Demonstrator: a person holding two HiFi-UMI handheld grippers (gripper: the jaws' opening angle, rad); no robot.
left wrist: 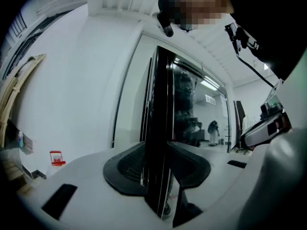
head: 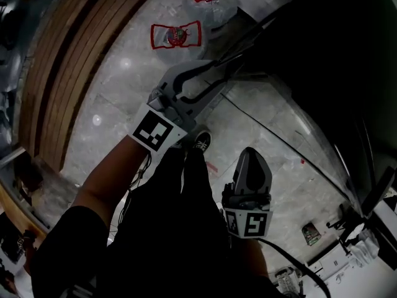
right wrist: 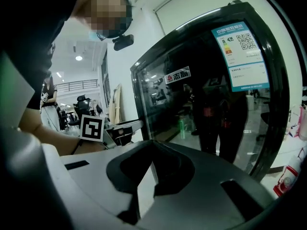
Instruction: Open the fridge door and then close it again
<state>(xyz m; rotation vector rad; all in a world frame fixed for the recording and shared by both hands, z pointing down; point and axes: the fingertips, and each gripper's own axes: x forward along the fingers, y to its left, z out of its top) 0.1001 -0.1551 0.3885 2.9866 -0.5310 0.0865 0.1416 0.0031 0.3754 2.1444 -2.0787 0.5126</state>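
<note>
Black glass-fronted fridge door (right wrist: 206, 104) looks partly swung out. Its free edge is clamped in the left claw (left wrist: 158, 163), one pad on each face. Pull level and follow the door's own arc, turning the wrist with it, or the edge will likely twist out. The right claw (right wrist: 152, 169) is together and empty, near the glass. Hold it clear.

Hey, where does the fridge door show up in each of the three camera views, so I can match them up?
Head view: fridge door above and right of centre, a thin edge at the left gripper.
Left gripper view: fridge door at centre, edge-on, upright between the jaws.
Right gripper view: fridge door, its glass front filling the middle and right.
Shared landmark: the left gripper, on the door's edge.
</note>
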